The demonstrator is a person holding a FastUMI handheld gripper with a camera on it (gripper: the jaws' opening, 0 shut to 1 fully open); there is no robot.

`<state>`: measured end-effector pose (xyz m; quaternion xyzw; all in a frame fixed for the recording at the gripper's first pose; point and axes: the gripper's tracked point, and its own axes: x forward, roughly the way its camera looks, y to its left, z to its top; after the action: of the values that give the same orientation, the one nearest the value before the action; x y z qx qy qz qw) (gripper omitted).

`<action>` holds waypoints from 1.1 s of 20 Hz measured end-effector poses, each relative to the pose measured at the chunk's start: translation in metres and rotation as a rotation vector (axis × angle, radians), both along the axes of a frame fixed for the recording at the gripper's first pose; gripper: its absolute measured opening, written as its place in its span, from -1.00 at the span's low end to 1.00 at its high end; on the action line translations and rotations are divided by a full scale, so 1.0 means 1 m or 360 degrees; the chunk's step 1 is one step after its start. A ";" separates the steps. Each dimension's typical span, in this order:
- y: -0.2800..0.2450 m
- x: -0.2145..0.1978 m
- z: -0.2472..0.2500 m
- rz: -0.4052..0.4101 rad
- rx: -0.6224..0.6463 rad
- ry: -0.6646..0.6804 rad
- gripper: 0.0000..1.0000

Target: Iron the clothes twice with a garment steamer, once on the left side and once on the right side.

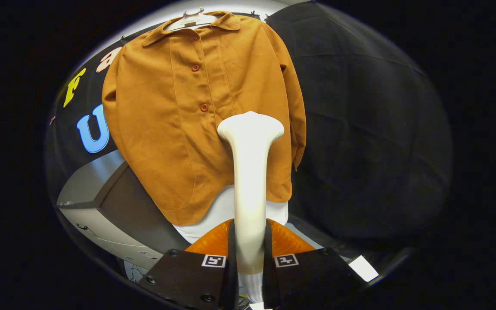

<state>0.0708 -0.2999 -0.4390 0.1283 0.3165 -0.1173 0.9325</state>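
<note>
A brown buttoned shirt hangs on a white hanger against the black booth wall, with a white garment showing below its hem. My gripper is shut on the handle of a white garment steamer, which runs up from between the fingers. The steamer's flared head rests over the shirt's right half, just right of the button line and below the lowest visible button. Whether the head touches the cloth I cannot tell.
A grey cabinet or table corner stands low to the left of the shirt. Black cloth covers the wall to the right. A small white tag lies near the right finger.
</note>
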 end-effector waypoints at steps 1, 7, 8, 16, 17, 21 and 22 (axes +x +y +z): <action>0.003 -0.007 -0.002 0.0005 0.0002 0.0012 -0.48; 0.024 -0.031 0.012 0.0043 -0.0011 -0.0003 -0.48; 0.027 -0.034 0.017 0.0053 -0.0018 -0.0015 -0.48; 0.069 -0.022 0.112 0.0139 -0.0041 -0.0269 -0.48; 0.075 -0.019 0.126 0.0142 -0.0043 -0.0309 -0.49; 0.090 -0.009 0.174 0.0147 -0.0061 -0.0440 -0.49; 0.095 -0.006 0.185 0.0146 -0.0064 -0.0472 -0.49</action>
<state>0.0652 -0.2053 -0.2537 0.1110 0.1785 -0.0607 0.9758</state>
